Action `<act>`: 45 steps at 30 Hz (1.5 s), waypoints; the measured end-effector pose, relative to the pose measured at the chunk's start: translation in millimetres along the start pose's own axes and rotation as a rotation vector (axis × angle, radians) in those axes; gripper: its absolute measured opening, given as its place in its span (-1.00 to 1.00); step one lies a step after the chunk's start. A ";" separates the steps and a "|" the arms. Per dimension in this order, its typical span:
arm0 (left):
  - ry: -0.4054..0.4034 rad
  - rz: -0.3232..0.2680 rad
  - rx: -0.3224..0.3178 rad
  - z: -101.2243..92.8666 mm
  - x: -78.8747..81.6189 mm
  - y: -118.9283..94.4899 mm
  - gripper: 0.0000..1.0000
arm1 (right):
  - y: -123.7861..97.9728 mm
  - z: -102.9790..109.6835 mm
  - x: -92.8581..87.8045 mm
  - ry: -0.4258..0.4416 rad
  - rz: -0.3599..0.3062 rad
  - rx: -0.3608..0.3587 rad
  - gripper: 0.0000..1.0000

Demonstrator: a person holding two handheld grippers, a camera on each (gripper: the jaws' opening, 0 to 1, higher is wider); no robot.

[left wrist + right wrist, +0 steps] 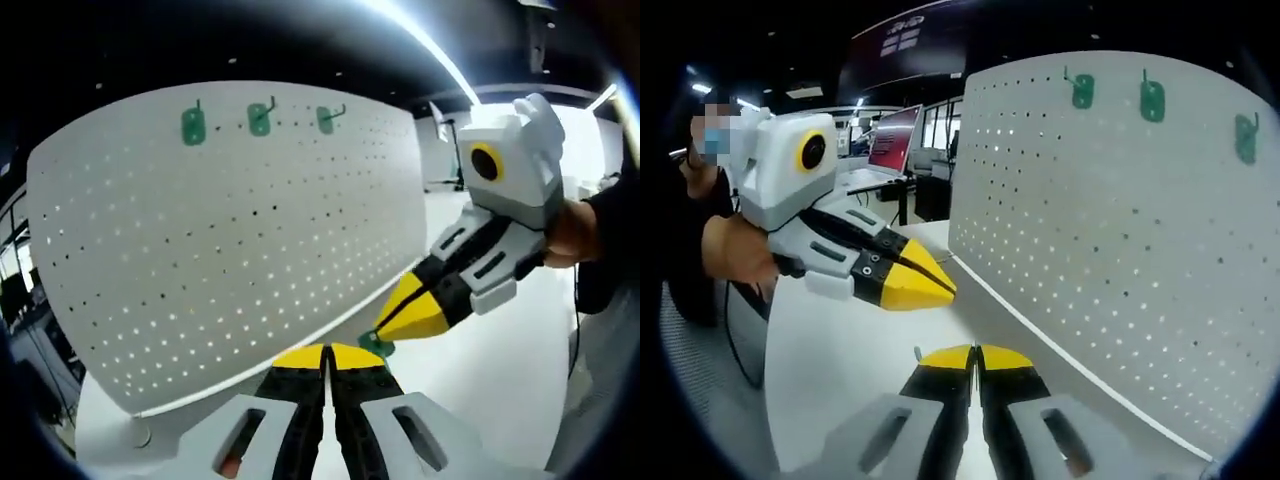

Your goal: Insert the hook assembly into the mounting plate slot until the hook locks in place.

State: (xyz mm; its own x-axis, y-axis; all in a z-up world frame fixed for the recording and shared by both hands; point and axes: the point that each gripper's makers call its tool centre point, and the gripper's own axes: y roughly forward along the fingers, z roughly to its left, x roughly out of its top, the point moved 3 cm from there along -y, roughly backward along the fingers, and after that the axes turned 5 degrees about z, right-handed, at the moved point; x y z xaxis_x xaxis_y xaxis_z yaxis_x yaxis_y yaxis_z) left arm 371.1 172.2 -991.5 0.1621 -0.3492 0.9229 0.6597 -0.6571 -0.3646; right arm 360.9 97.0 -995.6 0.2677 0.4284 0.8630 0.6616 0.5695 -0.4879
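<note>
A white pegboard mounting plate (230,240) (1120,220) stands upright on the table. Three green hooks hang along its top: (193,125), (260,118), (326,119), also seen as hooks (1082,90), (1152,100), (1246,138). My left gripper (327,353) has its yellow tips pressed shut with nothing seen between them; in the right gripper view it enters from the left (945,290). My right gripper (975,353) (383,330) is shut, and a green hook assembly (378,346) shows at its tip, low by the plate's near edge. A thin wire (917,352) sticks out beside its jaws.
The white table (500,370) (840,350) spreads out beside the plate. A person's hand (572,232) (735,250) holds each gripper. Desks and a monitor (895,140) stand behind, and a round mark (140,435) lies near the plate's lower corner.
</note>
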 end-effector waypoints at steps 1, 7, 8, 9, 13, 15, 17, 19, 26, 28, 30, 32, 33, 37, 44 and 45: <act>-0.008 -0.002 -0.001 0.3 0.1 0.0 -0.98 | -0.8 -2.1 0.5 0.003 -0.004 -0.007 -1.00; -0.061 -0.024 -0.039 -5.7 3.5 0.9 -0.87 | -5.8 -17.2 -3.5 0.068 -0.023 -0.042 -1.00; -0.068 -0.027 -0.048 -7.3 4.0 1.5 -0.82 | -6.4 -19.5 -4.4 0.079 -0.026 -0.047 -1.00; -0.073 -0.027 -0.061 -10.0 4.4 2.2 -0.77 | -6.9 -22.3 -5.6 0.091 -0.029 -0.052 -1.00; -0.072 -0.037 -0.092 -17.1 6.4 4.0 -0.65 | -8.1 -28.8 -9.0 0.135 -0.036 -0.062 -1.00; -0.070 -0.035 -0.100 -18.9 5.9 4.9 -0.59 | -8.1 -28.4 -8.4 0.180 -0.053 -0.051 -1.00; -0.070 -0.032 -0.104 -20.1 5.0 5.6 -0.56 | -8.3 -27.2 -5.9 0.230 -0.073 -0.031 -1.00; -0.068 -0.032 -0.106 -20.5 4.6 5.9 -0.54 | -8.8 -26.4 -3.2 0.255 -0.087 -0.022 -1.00; -0.027 -0.046 -0.100 -22.6 7.1 4.8 -0.65 | -9.3 -18.1 6.6 0.338 -0.127 0.025 -1.00; -0.007 -0.053 -0.101 -23.8 8.7 4.5 -0.73 | -8.9 -14.9 9.3 0.354 -0.134 0.042 -1.00; 0.006 -0.064 -0.097 -24.6 11.0 3.4 -0.77 | -8.3 -10.7 12.2 0.368 -0.140 0.058 -1.00; 0.013 -0.067 -0.098 -24.4 11.6 3.2 -0.80 | -7.9 -6.8 14.6 0.380 -0.146 0.072 -1.00; 0.015 -0.066 -0.097 -24.2 11.5 3.3 -0.81 | -7.8 -5.4 15.6 0.389 -0.149 0.079 -1.00; 0.020 -0.074 -0.092 -23.2 13.5 2.3 -0.86 | -6.3 0.2 18.3 0.422 -0.157 0.107 -1.00; 0.032 -0.069 -0.084 -21.8 12.6 2.8 -0.92 | -5.5 3.8 20.3 0.434 -0.160 0.119 -1.00; 0.033 -0.070 -0.082 -21.5 12.7 2.6 -0.92 | -5.7 3.9 20.5 0.439 -0.160 0.120 -1.00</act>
State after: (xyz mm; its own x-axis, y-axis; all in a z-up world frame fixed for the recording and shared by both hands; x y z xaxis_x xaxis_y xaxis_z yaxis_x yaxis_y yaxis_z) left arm 359.1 151.7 -983.4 0.0928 -0.3213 0.9424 0.6061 -0.7327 -0.3095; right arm 359.8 105.3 -975.7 0.4563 0.0069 0.8898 0.6403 0.6918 -0.3337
